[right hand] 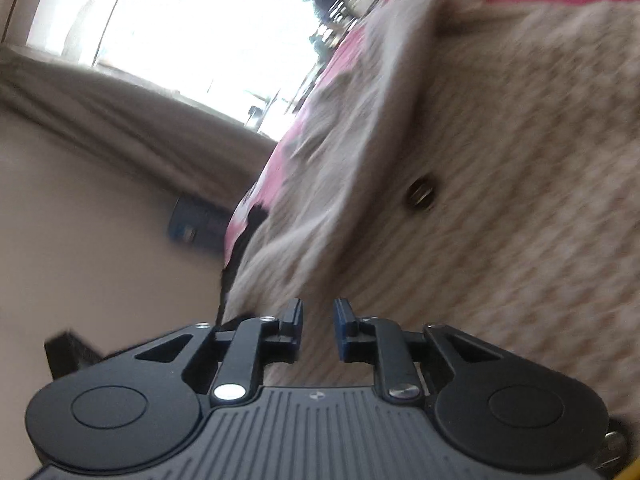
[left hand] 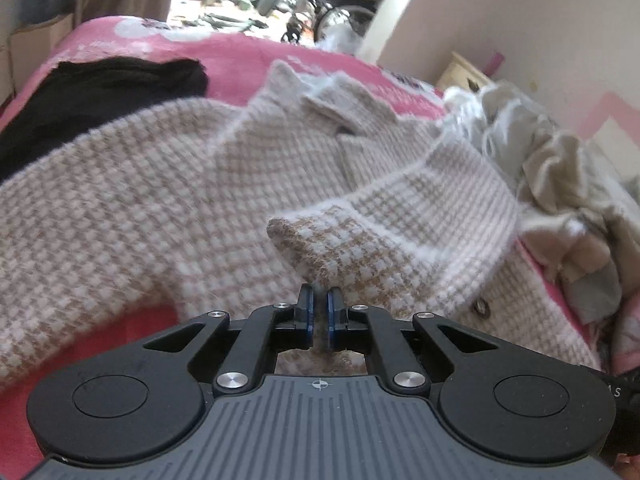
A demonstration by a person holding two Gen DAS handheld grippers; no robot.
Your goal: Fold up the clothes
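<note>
The left gripper (left hand: pixel 319 300) is clenched on the cuff of a houndstooth cardigan (left hand: pixel 132 200): its blue pads (left hand: pixel 307 312) stand nearly together with a thin fold of beige-and-white knit pinched between them, and the sleeve (left hand: pixel 400 216) rises from the grip and doubles back over the body of the garment. The right gripper (right hand: pixel 318 316) is released, its jaws parted by a clear gap with the knit showing behind them; whether the fingertips touch the fabric cannot be told through the blur. The cardigan lies spread across the middle of a pink bedspread (left hand: pixel 248 56). Only the left wrist view shows the collar toward the bed's far edge, a black garment (left hand: pixel 100 92) at the far left of the bed, and a heap of pale crumpled clothes (left hand: pixel 552 176) along the right edge by the wall. The right wrist view, tilted sharply, shows a dark round button (right hand: pixel 420 196) close up, a bright window and a beige curtain (right hand: pixel 132 120).
</note>
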